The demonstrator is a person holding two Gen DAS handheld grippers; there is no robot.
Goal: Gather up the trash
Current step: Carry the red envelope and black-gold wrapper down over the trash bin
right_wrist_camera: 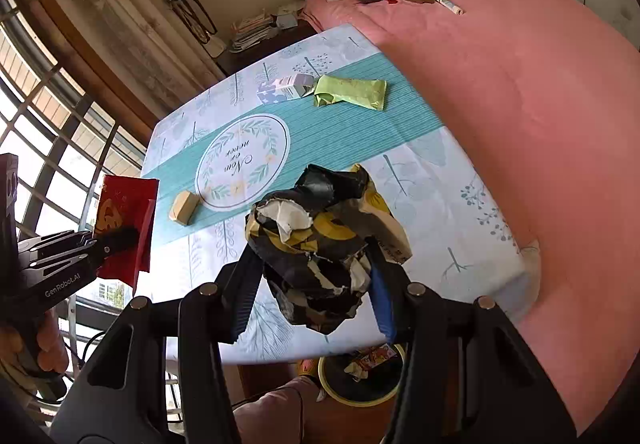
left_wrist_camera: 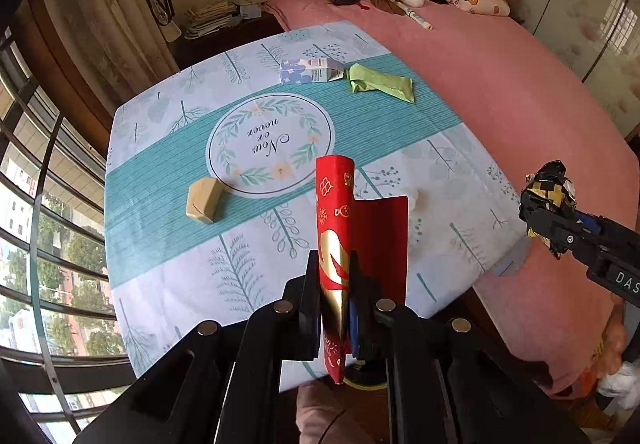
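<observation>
We see both pictures lit by daylight from the barred window [left_wrist_camera: 48, 228] on the left, where the panes wash out almost to white in the right wrist view. The tablecloth [left_wrist_camera: 256, 212] and the pink bedspread [left_wrist_camera: 500, 92] are bright and evenly lit, with only soft, short shadows beside the small items on the table. The gold print on the red envelope [left_wrist_camera: 340, 244] catches a glare. Focus is sharp across the middle; the near black gripper frames look dark and slightly soft. We see strong fisheye bending: window bars curve, and the corners fall into black vignette.
</observation>
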